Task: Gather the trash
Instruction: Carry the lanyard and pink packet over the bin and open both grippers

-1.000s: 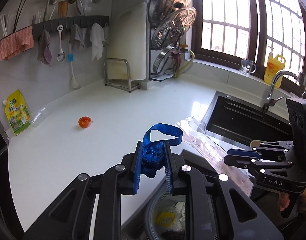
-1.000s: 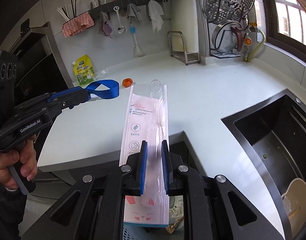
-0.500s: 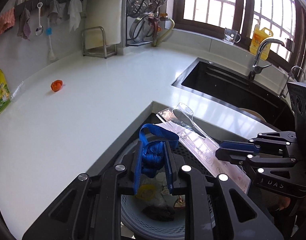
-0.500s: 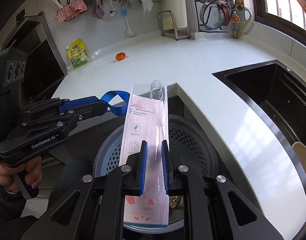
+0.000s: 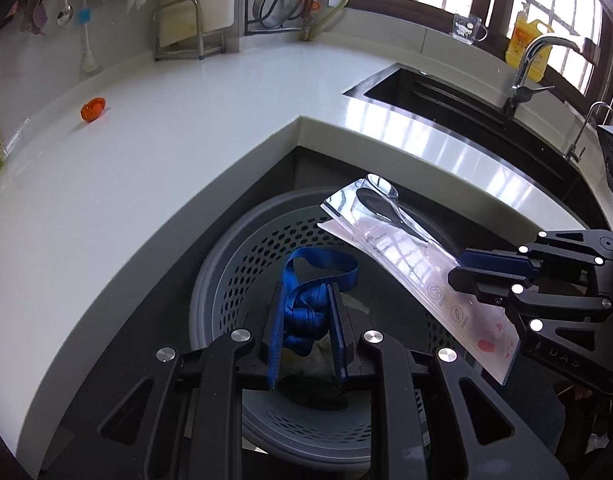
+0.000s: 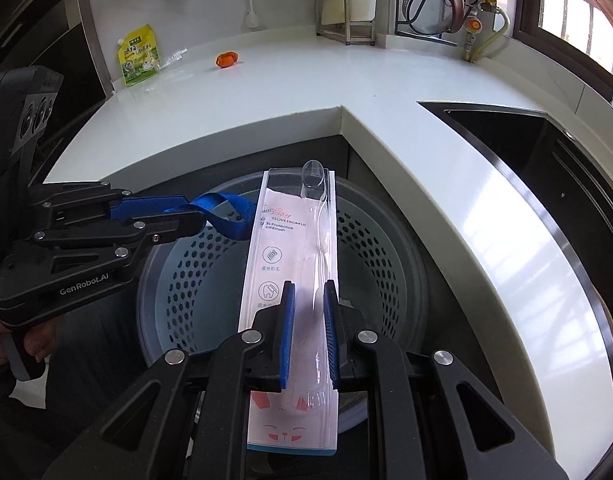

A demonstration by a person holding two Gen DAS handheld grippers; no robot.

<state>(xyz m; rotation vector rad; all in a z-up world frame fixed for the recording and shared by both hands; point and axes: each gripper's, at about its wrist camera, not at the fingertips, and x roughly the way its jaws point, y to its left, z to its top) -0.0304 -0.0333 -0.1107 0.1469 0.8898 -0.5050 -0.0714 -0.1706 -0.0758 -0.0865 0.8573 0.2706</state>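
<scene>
The left gripper [image 5: 304,312] has its jaws clamped on a knotted blue strap [image 5: 306,312], whose loop stands up above the pads. Just to its right, the right gripper [image 6: 308,320] has its jaws pressed onto a long toothbrush package [image 6: 294,248], clear blister on a pink card, which sticks out forward past the pads. Both pieces hang directly over a grey perforated bin [image 5: 234,268] tucked into the inner corner of the counter; some rubbish already lies at its bottom. Beyond the bin spreads the white countertop [image 5: 146,152], with a dark sink [image 5: 446,100] and a tap [image 5: 534,64] to the right. Farther back on the counter lies a small orange object [image 6: 225,59], and near it, against the wall, a yellow-green pouch [image 6: 140,60].
</scene>
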